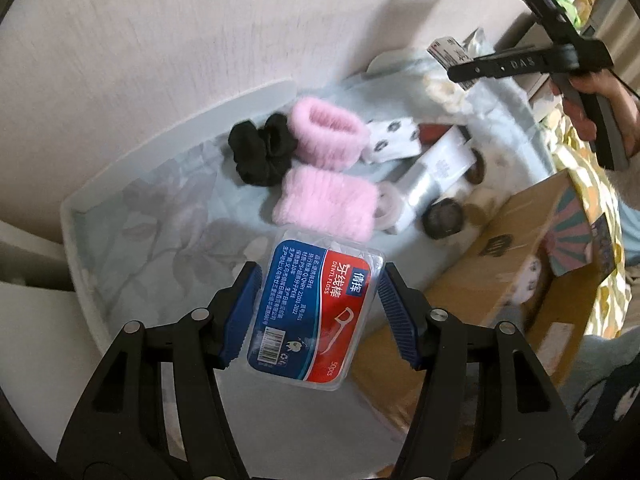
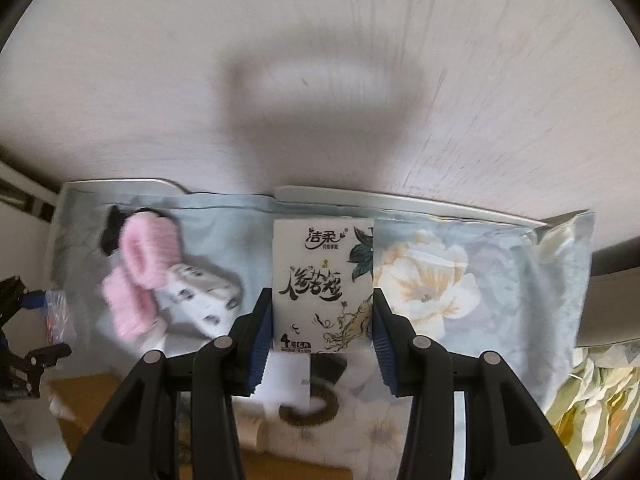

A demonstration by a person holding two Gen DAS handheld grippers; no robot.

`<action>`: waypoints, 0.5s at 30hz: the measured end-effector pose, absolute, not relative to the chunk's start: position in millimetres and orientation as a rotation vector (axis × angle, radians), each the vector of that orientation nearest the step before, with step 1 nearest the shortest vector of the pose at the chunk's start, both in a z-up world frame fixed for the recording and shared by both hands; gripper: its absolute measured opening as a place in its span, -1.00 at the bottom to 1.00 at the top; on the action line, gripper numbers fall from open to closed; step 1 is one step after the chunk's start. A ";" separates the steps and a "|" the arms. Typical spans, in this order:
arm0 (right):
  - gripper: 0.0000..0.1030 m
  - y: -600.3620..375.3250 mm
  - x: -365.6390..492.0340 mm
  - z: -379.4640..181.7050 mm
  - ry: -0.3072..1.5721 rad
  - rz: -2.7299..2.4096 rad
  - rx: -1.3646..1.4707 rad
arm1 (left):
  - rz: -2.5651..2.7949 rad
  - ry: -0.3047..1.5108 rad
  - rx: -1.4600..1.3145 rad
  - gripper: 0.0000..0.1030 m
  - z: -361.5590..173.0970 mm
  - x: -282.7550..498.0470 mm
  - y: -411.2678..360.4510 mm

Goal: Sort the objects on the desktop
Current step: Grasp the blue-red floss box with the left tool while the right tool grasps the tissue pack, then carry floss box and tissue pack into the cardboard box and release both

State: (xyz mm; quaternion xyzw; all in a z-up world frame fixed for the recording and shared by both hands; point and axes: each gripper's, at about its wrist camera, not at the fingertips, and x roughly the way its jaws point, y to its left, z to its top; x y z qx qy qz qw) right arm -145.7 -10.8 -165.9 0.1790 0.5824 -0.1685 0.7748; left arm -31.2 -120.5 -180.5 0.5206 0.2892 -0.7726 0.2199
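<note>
My left gripper (image 1: 318, 312) is shut on a clear dental floss box (image 1: 312, 316) with a blue and red label, held above the floral cloth (image 1: 160, 216). My right gripper (image 2: 320, 332) is shut on a white tissue pack (image 2: 322, 280) with black calligraphy, held upright above the cloth (image 2: 500, 260). The right gripper also shows in the left wrist view (image 1: 460, 72) at upper right, with the tissue pack (image 1: 450, 52) in it. On the cloth lie two pink fuzzy cuffs (image 1: 326, 200), a black scrunchie (image 1: 262, 148) and spotted white socks (image 1: 392, 140).
A cardboard box (image 1: 500, 280) stands at the right of the left wrist view. A clear-wrapped white packet (image 1: 436, 172), tape roll (image 1: 386, 208) and dark round items (image 1: 444, 220) lie beside the cuffs. A pale wall (image 2: 320, 60) backs the table. A patterned pillow (image 2: 592, 400) lies right.
</note>
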 end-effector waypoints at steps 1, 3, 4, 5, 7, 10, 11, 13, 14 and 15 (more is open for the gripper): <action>-0.18 -23.2 -153.1 -158.5 1.256 -0.346 0.387 | -2.138 0.796 1.434 0.11 -169.2 -34.0 -118.0; -0.18 -23.0 -165.4 -141.4 1.243 -0.293 0.371 | -2.145 0.786 1.420 0.11 -148.2 -28.5 -115.9; -0.18 -15.8 -168.4 -129.5 1.237 -0.269 0.355 | -2.151 0.779 1.410 0.11 -136.0 -28.7 -113.3; -0.18 -3.4 -148.2 -122.3 1.234 -0.247 0.340 | -2.157 0.773 1.400 0.11 -126.8 -33.5 -109.0; -0.18 13.3 -160.1 -109.4 1.235 -0.209 0.308 | -2.175 0.767 1.376 0.11 -103.8 -37.0 -100.5; -0.18 40.3 -172.4 -94.5 1.240 -0.139 0.247 | -2.188 0.775 1.353 0.11 -77.6 -43.2 -81.3; -0.18 42.9 -177.5 -91.9 1.242 -0.120 0.231 | -2.192 0.777 1.348 0.11 -72.0 -45.5 -74.1; -0.18 56.8 -194.8 -85.2 1.252 -0.066 0.177 | -2.201 0.781 1.346 0.11 -62.9 -49.5 -56.1; -0.18 64.2 -194.5 -80.2 1.258 -0.047 0.159 | -2.202 0.787 1.350 0.11 -61.9 -51.9 -48.1; -0.18 68.5 -199.8 -82.0 1.267 -0.003 0.128 | -2.200 0.794 1.359 0.11 -62.6 -54.5 -39.6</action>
